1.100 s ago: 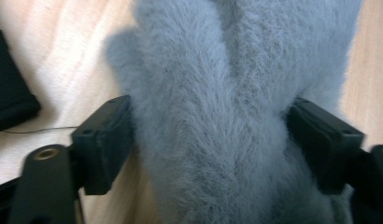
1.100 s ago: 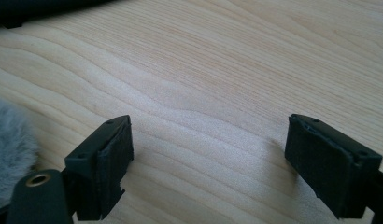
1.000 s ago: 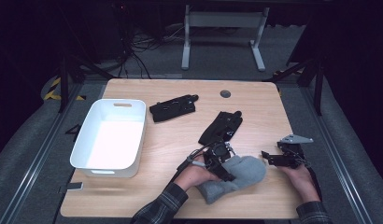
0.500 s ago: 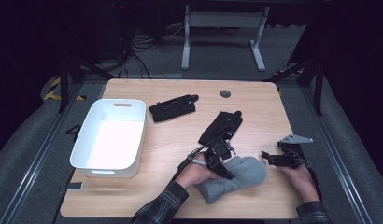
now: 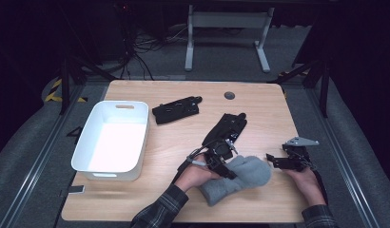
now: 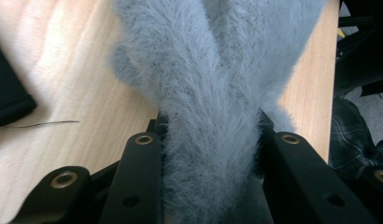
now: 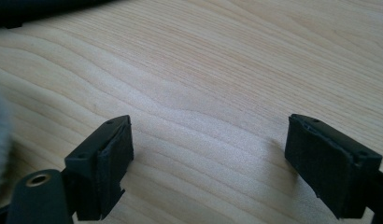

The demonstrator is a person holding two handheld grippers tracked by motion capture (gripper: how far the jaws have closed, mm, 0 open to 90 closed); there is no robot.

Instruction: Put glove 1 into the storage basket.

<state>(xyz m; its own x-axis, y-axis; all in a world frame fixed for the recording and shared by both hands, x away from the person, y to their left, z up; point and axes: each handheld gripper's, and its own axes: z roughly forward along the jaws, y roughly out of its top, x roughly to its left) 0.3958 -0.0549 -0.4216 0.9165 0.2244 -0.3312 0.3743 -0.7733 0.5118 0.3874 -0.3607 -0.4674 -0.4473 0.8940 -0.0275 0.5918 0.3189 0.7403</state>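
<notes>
The left gripper [image 5: 220,160] has just closed (fingers pinching) on the grey mitten [image 5: 240,178].

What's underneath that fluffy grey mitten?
The grey mitten lies on the bare wooden table; its cuff end is pinched between the jaws of the left gripper, which have just been closing. Whether anything small lies beneath it cannot be seen, since the mitten covers that patch.

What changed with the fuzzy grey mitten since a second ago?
The left gripper has just been closing its jaws on the fluffy grey mitten, which is now squeezed between them. The right gripper rests open beside it. The mitten, the white plastic bin and the black gloves stayed put.
</notes>
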